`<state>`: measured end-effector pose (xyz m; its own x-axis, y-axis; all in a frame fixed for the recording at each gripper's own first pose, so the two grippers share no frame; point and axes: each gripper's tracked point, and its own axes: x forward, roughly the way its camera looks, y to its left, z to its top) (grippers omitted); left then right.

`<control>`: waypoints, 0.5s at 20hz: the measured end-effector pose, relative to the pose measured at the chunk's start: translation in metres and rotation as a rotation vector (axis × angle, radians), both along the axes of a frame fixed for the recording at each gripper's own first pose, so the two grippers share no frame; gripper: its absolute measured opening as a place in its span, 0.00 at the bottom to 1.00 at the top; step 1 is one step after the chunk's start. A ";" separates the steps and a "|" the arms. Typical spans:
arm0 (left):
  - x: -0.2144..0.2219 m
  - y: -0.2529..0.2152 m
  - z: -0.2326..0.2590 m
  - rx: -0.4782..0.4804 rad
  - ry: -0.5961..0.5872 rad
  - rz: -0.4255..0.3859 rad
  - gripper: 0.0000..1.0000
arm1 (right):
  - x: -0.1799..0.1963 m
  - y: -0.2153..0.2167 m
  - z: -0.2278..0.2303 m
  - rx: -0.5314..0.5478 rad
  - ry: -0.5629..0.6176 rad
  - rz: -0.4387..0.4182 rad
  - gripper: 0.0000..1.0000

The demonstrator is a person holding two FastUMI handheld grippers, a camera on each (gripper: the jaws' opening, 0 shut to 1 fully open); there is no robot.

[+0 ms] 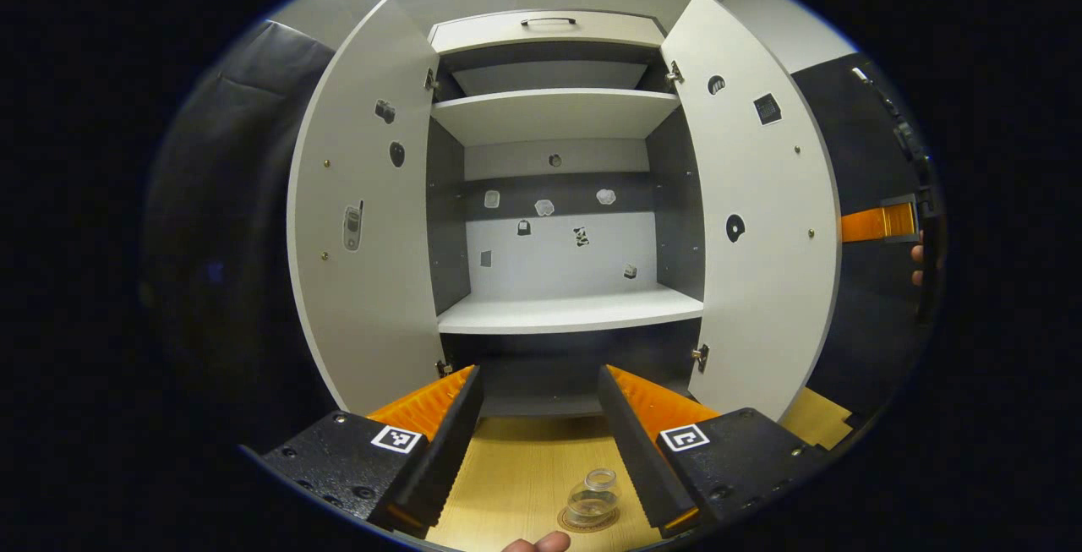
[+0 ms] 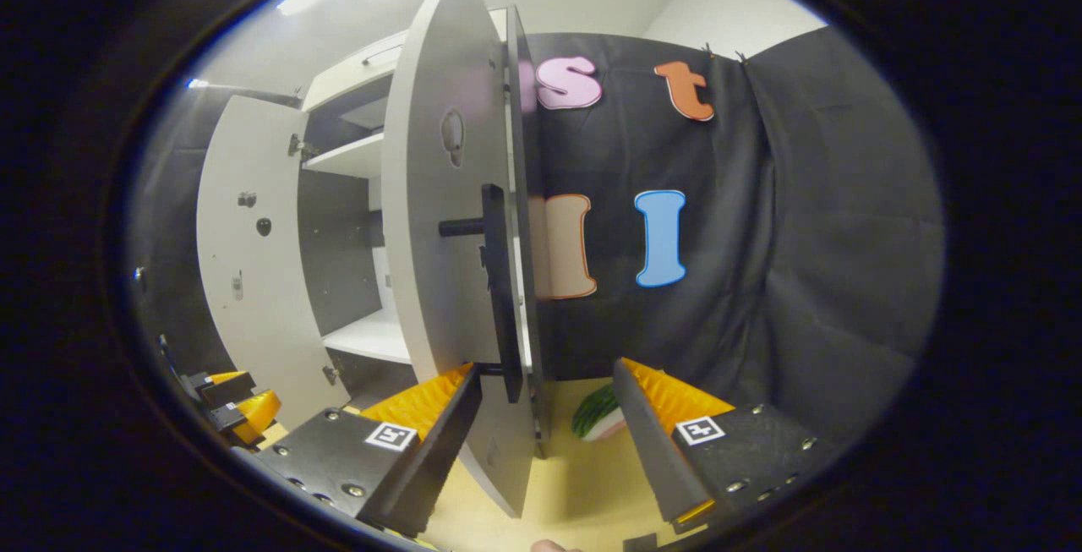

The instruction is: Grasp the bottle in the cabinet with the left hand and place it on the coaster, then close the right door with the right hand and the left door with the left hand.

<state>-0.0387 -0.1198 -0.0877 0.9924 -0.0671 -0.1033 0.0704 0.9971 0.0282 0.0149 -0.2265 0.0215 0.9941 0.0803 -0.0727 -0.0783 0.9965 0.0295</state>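
Bottle set on coaster, left gripper spread wide above; next, right gripper, also apart, pushing right door shut.

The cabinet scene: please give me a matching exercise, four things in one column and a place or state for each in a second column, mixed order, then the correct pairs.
Things:
1. bottle
2. right door
3. left gripper
4. slice of watermelon

Places or states:
A. swung open
B. on the table beyond the right door's edge
C. open, holding nothing
D. standing on the coaster

Pairs: 1-D, 2-A, 3-C, 4-B
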 end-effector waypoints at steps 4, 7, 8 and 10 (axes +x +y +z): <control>-0.003 0.004 0.003 -0.003 -0.004 0.004 0.87 | 0.001 0.007 0.001 0.012 -0.007 0.023 0.96; -0.004 0.011 0.003 -0.002 0.002 0.014 0.87 | 0.002 0.019 0.000 0.018 -0.012 0.048 0.96; -0.004 0.012 0.003 -0.004 0.004 0.014 0.87 | 0.002 0.024 -0.001 0.022 -0.013 0.059 0.96; -0.006 0.015 0.000 -0.009 0.017 0.016 0.87 | 0.003 0.035 -0.002 0.027 -0.017 0.079 0.92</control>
